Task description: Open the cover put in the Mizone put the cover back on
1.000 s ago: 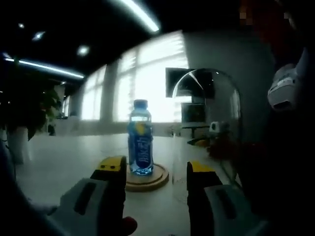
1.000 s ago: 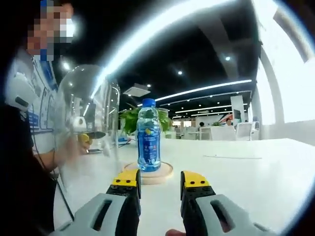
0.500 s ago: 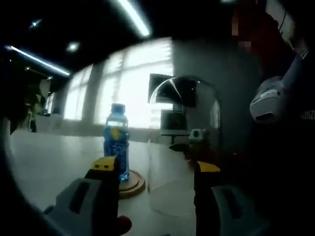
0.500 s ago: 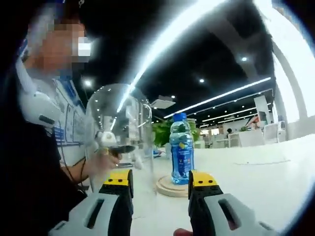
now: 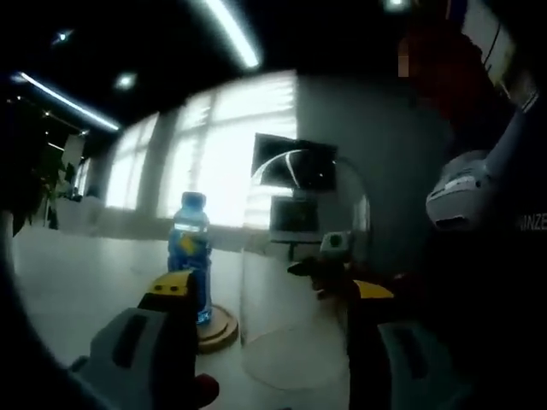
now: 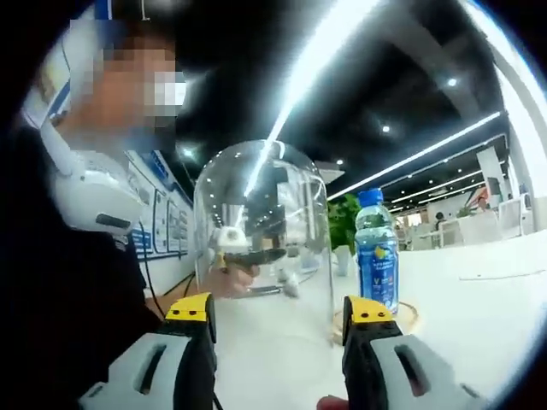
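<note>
Both grippers have swung toward the glass cover (image 5: pixel 303 273) (image 6: pixel 263 243), which now sits between each one's wide-apart jaws. Left gripper (image 5: pixel 269 299) and right gripper (image 6: pixel 278 312) hold nothing. Bottle (image 5: pixel 189 256) (image 6: pixel 377 260) stands on its wooden base (image 5: pixel 215 329) beside the cover, on the table (image 6: pixel 479 316).

right gripper (image 6: pixel 278 312) jaws wider | now frame glass cover (image 6: pixel 261 243) | bottle (image 6: pixel 377 252) now off right

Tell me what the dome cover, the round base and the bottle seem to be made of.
Dome: clear and glossy, glass or acrylic; the room shows through it and ceiling lights reflect on it.
Base: light tan disc, probably wood, with a matt look.
Bottle: clear blue-tinted plastic, it seems, with a blue cap and a printed label.
</note>
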Motion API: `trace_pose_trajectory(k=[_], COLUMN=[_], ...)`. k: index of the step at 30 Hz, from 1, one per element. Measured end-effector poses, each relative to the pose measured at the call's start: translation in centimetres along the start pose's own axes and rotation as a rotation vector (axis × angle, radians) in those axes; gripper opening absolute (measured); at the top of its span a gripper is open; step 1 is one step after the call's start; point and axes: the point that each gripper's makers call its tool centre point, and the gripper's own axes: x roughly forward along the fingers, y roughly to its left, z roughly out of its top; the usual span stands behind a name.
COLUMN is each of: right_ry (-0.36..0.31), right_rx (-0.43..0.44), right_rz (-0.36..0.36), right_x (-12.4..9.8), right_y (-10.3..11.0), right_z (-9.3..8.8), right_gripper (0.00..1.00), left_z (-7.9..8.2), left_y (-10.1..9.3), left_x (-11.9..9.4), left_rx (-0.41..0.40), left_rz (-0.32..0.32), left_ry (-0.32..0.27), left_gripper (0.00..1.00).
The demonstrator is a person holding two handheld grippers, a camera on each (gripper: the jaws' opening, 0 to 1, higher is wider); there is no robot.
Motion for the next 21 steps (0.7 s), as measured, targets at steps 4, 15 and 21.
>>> trace_pose_trajectory(k=[4, 15, 21], right_ry=[0.014, 0.005, 0.051], right_rx=[0.001, -0.008, -0.026], right_rz=[0.04, 0.031, 0.05], right_x=[1.0, 3.0, 3.0], right_y=[1.4, 1.6, 1.6], right_z=[0.1, 0.9, 0.9], right_gripper=[0.55, 0.62, 0.63], left_z=[-0.4, -1.1, -2.9], left_y=[-0.2, -1.4, -2.7], left_x=[0.7, 1.6, 2.7], left_rx=[0.007, -0.007, -0.003], left_rz=[0.01, -0.03, -0.078], left_ry=[0.029, 0.071, 0.157], left_gripper=[0.61, 0.59, 0.59])
